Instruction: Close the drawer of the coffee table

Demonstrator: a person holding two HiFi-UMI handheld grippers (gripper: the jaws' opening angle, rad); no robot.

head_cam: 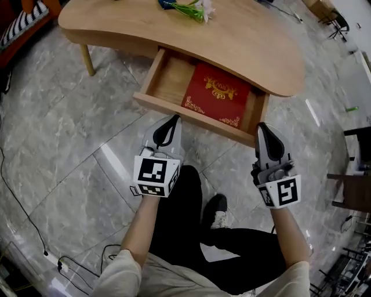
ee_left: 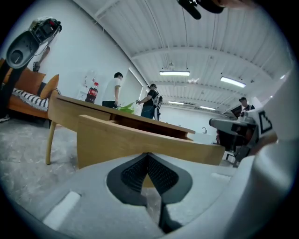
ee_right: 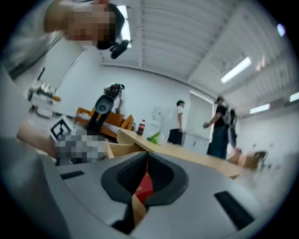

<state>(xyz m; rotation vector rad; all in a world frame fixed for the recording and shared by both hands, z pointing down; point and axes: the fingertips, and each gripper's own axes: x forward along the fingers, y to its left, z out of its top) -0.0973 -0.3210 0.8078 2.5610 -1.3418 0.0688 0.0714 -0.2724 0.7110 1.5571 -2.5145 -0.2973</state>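
The wooden coffee table [head_cam: 243, 40] has its drawer [head_cam: 197, 119] pulled out toward me, and a red book [head_cam: 217, 93] with gold print lies inside. My left gripper [head_cam: 173, 119] is shut, and its tips sit at the left half of the drawer's front board. That board [ee_left: 140, 140] fills the left gripper view just beyond the closed tips [ee_left: 148, 155]. My right gripper [head_cam: 262, 126] is shut at the drawer's right front corner. In the right gripper view, the red book [ee_right: 145, 184] shows through below the meeting tips [ee_right: 146, 155]. Neither gripper holds anything.
A green plant [head_cam: 191, 8] and a cola bottle [ee_left: 92, 92] stand on the tabletop. My legs and one shoe [head_cam: 217, 210] are just below the grippers. Cables [head_cam: 23, 214] run over the marble floor at left. Dark furniture [head_cam: 353, 185] stands at right. People stand beyond the table.
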